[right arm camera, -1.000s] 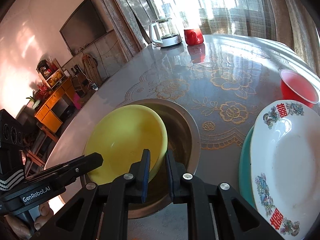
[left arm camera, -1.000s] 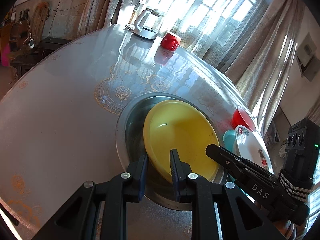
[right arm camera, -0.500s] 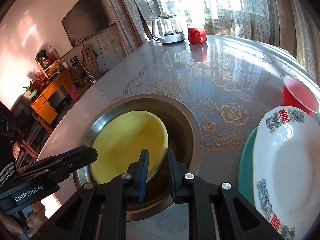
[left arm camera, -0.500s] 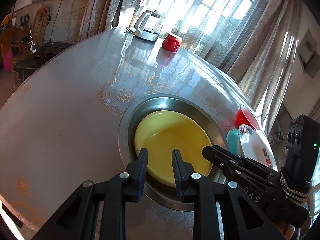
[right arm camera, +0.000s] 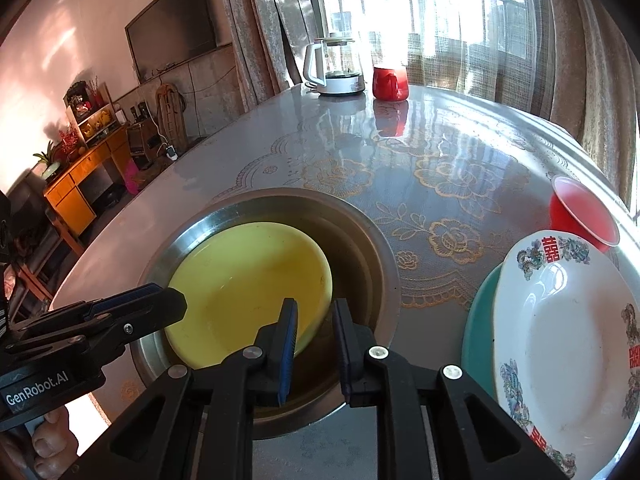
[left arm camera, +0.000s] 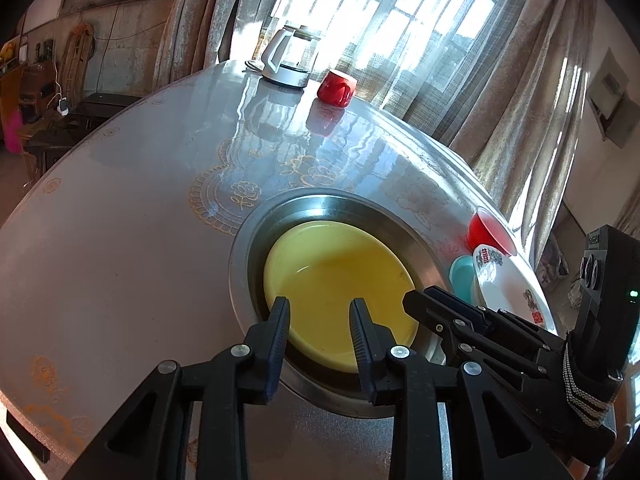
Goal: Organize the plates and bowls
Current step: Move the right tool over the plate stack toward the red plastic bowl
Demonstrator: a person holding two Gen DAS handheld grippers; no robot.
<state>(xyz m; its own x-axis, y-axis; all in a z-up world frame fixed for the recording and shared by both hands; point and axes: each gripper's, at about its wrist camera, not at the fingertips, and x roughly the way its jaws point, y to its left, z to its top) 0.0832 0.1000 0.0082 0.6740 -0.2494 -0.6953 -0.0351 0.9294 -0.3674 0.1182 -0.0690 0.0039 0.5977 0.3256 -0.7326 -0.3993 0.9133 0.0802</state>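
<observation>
A yellow plate (left arm camera: 340, 272) (right arm camera: 248, 280) lies flat inside a round steel basin (left arm camera: 240, 248) (right arm camera: 372, 240) sunk into the table. My left gripper (left arm camera: 320, 320) hovers over the plate's near rim. Its jaws are opening and nothing is pressed between them. In the right wrist view the left gripper (right arm camera: 160, 304) reaches in from the left edge. My right gripper (right arm camera: 316, 320) (left arm camera: 416, 304) stands at the plate's right rim with a narrow gap between its fingers, open. The rim shows in that gap, untouched by the pads.
A white plate with flower and red-character decoration (right arm camera: 560, 340) (left arm camera: 504, 284) rests on a teal plate (right arm camera: 480, 328) at the table's right edge. A red bowl (right arm camera: 580, 216) stands behind them. A glass kettle (right arm camera: 336, 68) and red mug (right arm camera: 390, 82) stand at the far side.
The yellow plate was tilted up with both grippers at its rim; it now lies flat in the basin. The left jaws have spread apart, and the right jaws have widened slightly.
</observation>
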